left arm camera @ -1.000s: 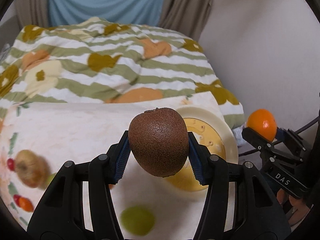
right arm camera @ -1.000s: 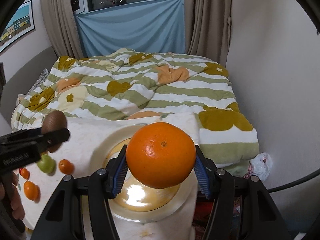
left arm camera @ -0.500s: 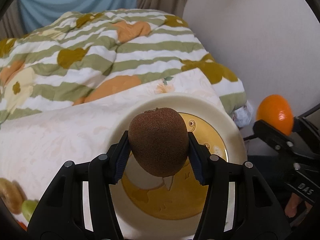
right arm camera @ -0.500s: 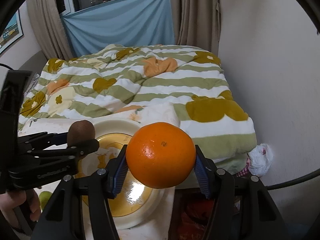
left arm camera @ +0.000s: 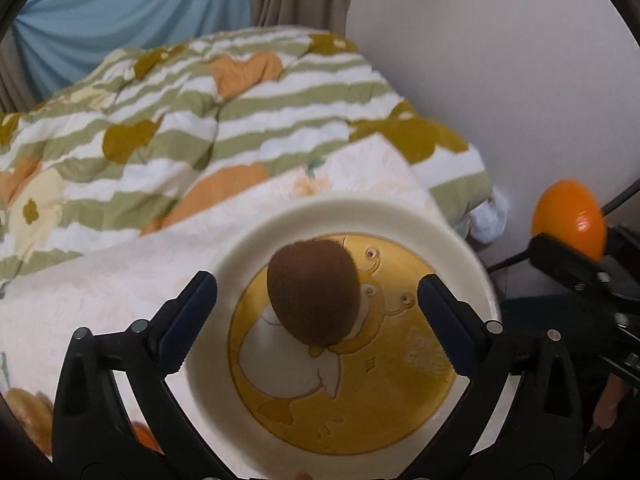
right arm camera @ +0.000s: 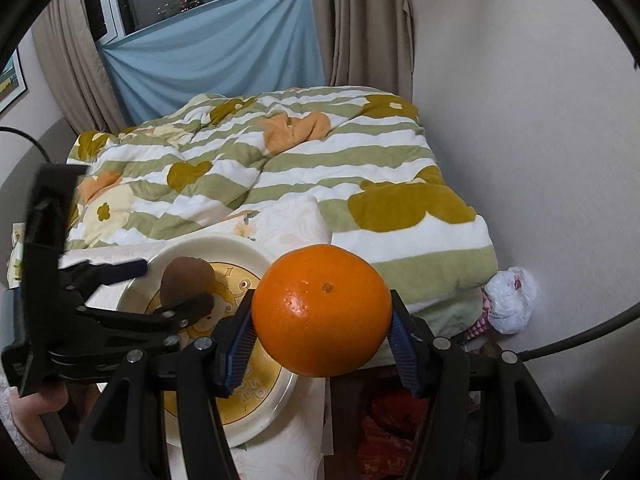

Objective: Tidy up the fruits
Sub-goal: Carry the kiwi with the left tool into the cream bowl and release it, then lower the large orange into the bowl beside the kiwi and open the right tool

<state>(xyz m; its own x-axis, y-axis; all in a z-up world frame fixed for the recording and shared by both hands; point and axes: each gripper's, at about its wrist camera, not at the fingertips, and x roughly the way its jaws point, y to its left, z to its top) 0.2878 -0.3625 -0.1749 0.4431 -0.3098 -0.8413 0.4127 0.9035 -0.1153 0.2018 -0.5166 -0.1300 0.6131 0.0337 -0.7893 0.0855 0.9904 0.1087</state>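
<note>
Left wrist view, left gripper (left arm camera: 318, 294) spread wide, blurred kiwi (left arm camera: 314, 294) between its fingers over plate (left arm camera: 256, 236), contact unclear, right gripper (right arm camera: 322, 334) clamping orange (right arm camera: 322, 310) right of plate, floral cloth (left arm camera: 100, 280), striped quilt (right arm camera: 280, 168) beyond, blue curtain (right arm camera: 216, 68) far.

No readable text, label, brand or number is to be found in either view. The plate (left arm camera: 460, 248) is printed with a yellow cartoon figure and small stars — a picture only, no lettering. A framed picture (right arm camera: 10, 84) is glimpsed at the wall's left edge in the right wrist view — too small for any writing to be made out.
</note>
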